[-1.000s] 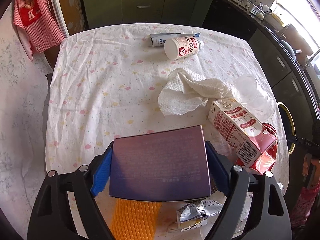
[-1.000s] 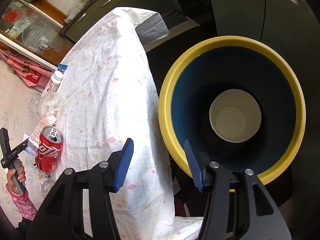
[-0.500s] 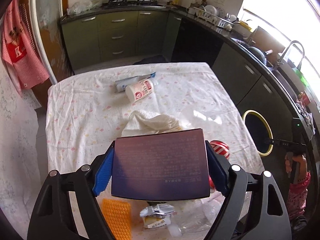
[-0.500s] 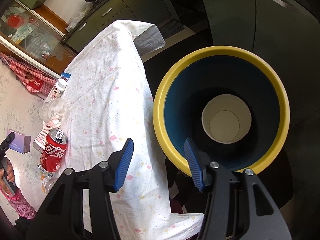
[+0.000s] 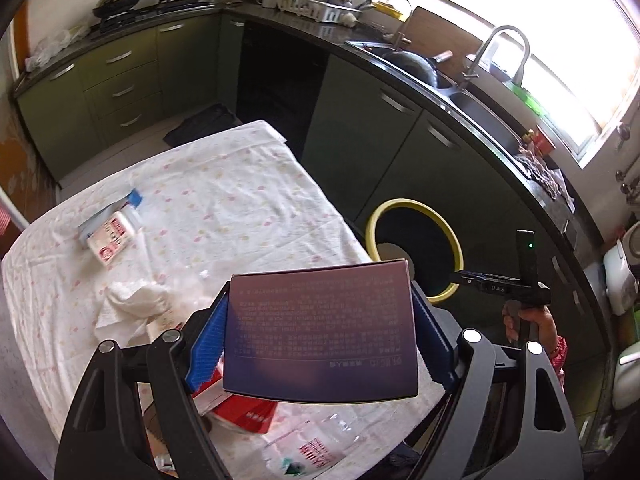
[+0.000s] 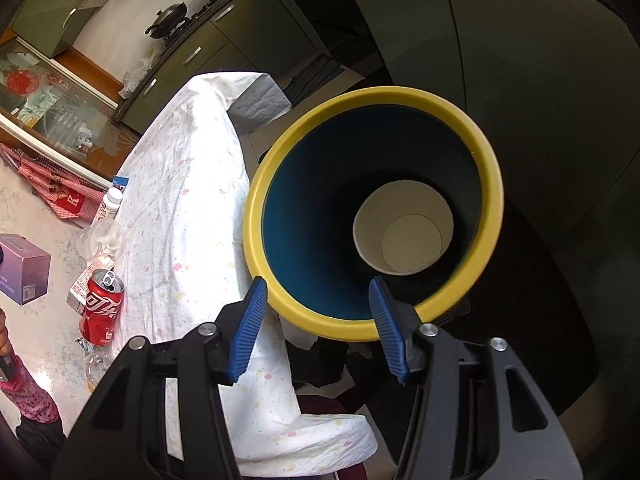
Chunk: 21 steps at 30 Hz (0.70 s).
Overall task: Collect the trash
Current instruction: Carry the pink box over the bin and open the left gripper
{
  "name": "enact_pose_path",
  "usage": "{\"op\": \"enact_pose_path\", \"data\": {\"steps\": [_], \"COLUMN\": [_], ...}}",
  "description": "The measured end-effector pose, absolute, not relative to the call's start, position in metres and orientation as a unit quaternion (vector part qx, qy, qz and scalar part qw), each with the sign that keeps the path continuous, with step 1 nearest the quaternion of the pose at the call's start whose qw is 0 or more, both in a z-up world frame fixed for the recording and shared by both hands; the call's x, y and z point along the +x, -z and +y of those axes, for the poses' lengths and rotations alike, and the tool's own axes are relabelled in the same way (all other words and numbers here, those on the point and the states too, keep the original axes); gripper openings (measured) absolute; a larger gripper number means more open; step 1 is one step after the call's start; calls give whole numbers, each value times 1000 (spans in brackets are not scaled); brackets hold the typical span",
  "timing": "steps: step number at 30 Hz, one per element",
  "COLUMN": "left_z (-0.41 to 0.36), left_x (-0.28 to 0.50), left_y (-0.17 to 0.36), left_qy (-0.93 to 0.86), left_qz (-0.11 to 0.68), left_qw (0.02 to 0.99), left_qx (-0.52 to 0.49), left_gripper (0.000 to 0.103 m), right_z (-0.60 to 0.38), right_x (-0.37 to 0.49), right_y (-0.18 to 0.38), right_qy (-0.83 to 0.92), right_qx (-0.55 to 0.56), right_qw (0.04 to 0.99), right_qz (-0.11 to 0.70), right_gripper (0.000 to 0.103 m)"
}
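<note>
Left gripper (image 5: pixel 320 328) raised, pads clamped on a purple box (image 5: pixel 320 328); right gripper (image 6: pixel 316 320) angled downward, jaws parted, holding nothing.

Purple box (image 5: pixel 320 328): fine print lines on top face, too small to read; date-like digits at lower right, illegible.
Red can (image 6: pixel 100 308) near table edge: white Chinese-script Coca-Cola logo.
Black bar (image 5: pixel 496 286) of other gripper: letters "DAS".
Red checked cloth (image 6: pixel 64 196): white letter "K", seen inverted.
White bottle (image 5: pixel 112 236) near far table edge: red label, text unreadable.
</note>
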State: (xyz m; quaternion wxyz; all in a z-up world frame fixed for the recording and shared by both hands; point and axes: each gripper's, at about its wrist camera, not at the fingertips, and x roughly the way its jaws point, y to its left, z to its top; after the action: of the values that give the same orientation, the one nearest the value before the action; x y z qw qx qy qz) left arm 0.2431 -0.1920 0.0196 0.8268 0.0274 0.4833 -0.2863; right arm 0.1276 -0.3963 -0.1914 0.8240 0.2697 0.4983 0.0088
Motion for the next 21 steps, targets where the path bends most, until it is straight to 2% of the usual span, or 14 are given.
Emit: {"op": "enact_pose_path", "data": {"steps": [6, 13, 18, 21], "left_z": [-305, -425, -479, -487], "left_x": [255, 276, 289, 294], "left_y": [0, 65, 98, 96], "left_qy": [341, 366, 364, 357], "left_qz": [490, 529, 524, 518], "left_qw": [798, 756, 757, 767], "left_qx": [77, 122, 137, 124], "left_gripper": [81, 81, 82, 84], "right_z": [-420, -432, -436, -437], "right_x": [98, 68, 59, 55], "right_y": [187, 179, 178, 180], "right_qy": [12, 32, 43, 48], "right_qx": [280, 281, 285, 286], "right_qw": [832, 839, 839, 837], "right_qz": [478, 465, 462, 465], "right_gripper": [51, 51, 53, 53]}}
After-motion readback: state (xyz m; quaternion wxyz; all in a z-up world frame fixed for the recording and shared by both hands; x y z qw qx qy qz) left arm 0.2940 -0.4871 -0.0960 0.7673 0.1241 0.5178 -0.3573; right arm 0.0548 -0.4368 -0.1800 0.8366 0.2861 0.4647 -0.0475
